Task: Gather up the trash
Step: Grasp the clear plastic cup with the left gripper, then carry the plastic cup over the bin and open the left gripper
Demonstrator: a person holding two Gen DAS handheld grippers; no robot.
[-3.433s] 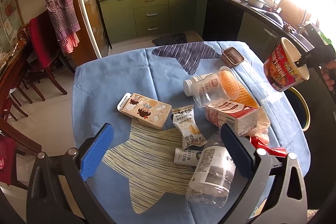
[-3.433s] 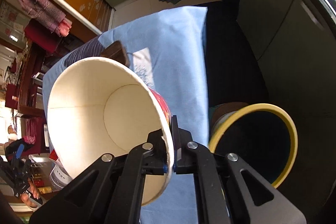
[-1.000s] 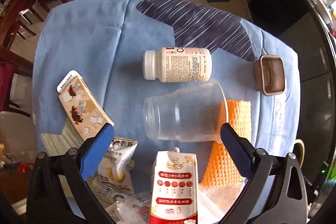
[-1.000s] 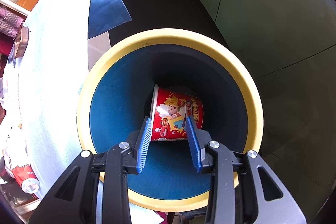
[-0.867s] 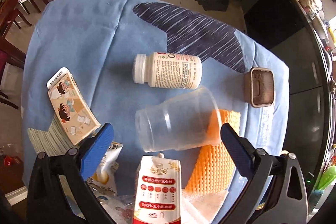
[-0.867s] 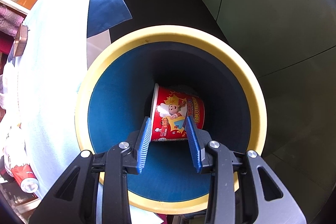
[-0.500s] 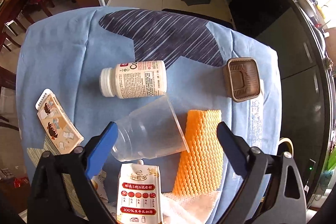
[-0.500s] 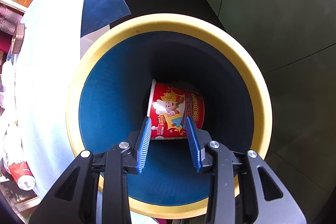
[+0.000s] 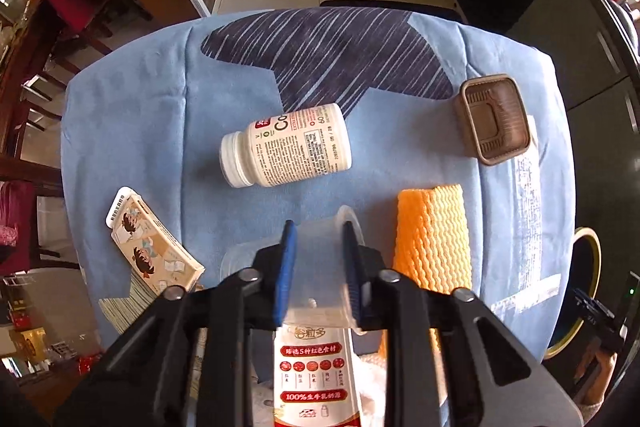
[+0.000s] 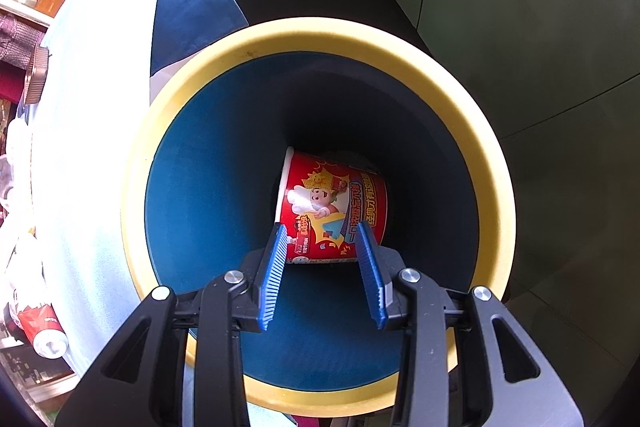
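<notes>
A clear plastic cup (image 9: 316, 267) lies on its side on the blue tablecloth (image 9: 140, 107). My left gripper (image 9: 318, 231) points straight down over it; its jaws are closing, and the blue pads press the squashed cup between them. In the right wrist view my right gripper (image 10: 322, 227) hangs open over the yellow-rimmed blue bin (image 10: 280, 31). A red instant-noodle cup (image 10: 332, 199) lies on its side at the bin's bottom, well below the fingers and free of them.
On the cloth lie a white pill bottle (image 9: 286, 149), an orange foam net (image 9: 432, 235), a brown plastic tray (image 9: 494, 119), a red-and-white carton (image 9: 312, 375) and a cartoon-printed box (image 9: 152, 251). The bin (image 9: 588, 291) stands beside the table's right edge. A red can (image 10: 40, 323) lies near the table edge.
The left jaws went from wide open to pinched on the clear cup, after the gripper rolled and shifted across the table. The right gripper stayed open over the bin.
</notes>
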